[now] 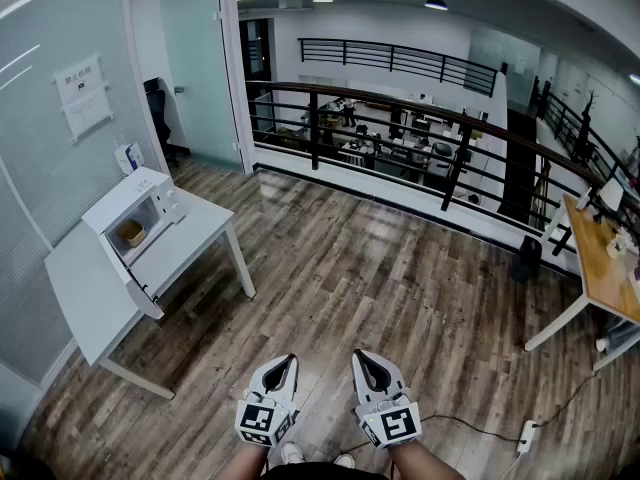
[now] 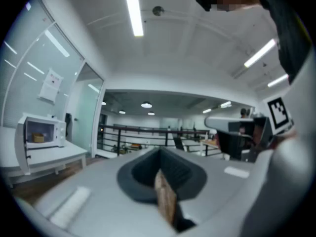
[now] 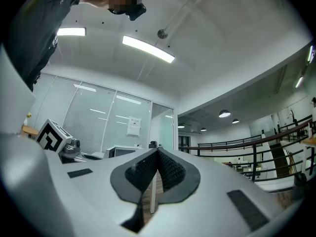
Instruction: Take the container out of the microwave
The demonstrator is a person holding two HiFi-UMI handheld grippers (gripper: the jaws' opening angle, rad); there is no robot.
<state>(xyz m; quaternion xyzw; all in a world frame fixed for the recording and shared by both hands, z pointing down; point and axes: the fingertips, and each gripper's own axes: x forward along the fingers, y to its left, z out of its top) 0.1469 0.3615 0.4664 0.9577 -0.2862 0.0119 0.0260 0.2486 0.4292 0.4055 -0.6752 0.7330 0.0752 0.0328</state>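
Observation:
A white microwave stands on a white table at the left, far from me, its door swung open. A tan container sits inside the cavity. From the left gripper view the microwave appears small at the left with the container in it. My left gripper and right gripper are held low near my body, side by side over the wooden floor. Both are shut with nothing between the jaws: left gripper, right gripper.
A black railing runs across the room beyond the floor. A wood-topped table stands at the right. A power strip with a cable lies on the floor at the lower right. Glass walls close the left side.

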